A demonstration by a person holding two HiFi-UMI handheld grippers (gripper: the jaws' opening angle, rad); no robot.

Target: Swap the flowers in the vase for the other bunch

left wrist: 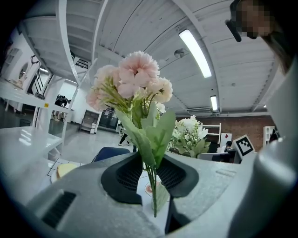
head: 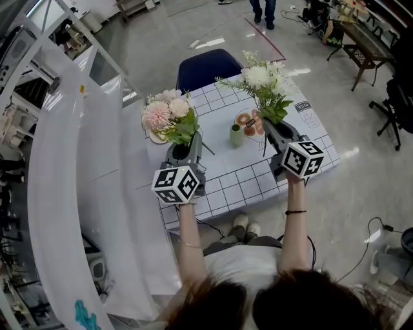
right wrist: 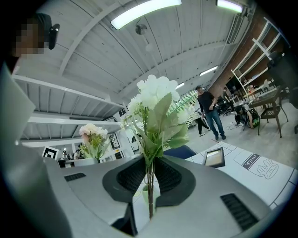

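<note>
A bunch of pink flowers (head: 166, 115) stands upright over the left side of the checked table (head: 239, 177). My left gripper (head: 188, 143) is shut on its stems, and the left gripper view shows the pink flowers (left wrist: 132, 88) rising from the left gripper (left wrist: 151, 174). My right gripper (head: 271, 127) is shut on the stems of a white bunch (head: 263, 82). In the right gripper view that white bunch (right wrist: 156, 104) stands up out of the right gripper (right wrist: 149, 179). A small green vase (head: 236, 135) stands on the table between the two grippers, with no flowers in it.
A plate of pastries (head: 250, 122) lies just right of the vase, and a yellow plate (head: 155, 136) lies under the pink bunch. A blue chair (head: 210, 67) stands behind the table. White shelving (head: 71, 161) runs along the left. People stand far off (head: 262, 11).
</note>
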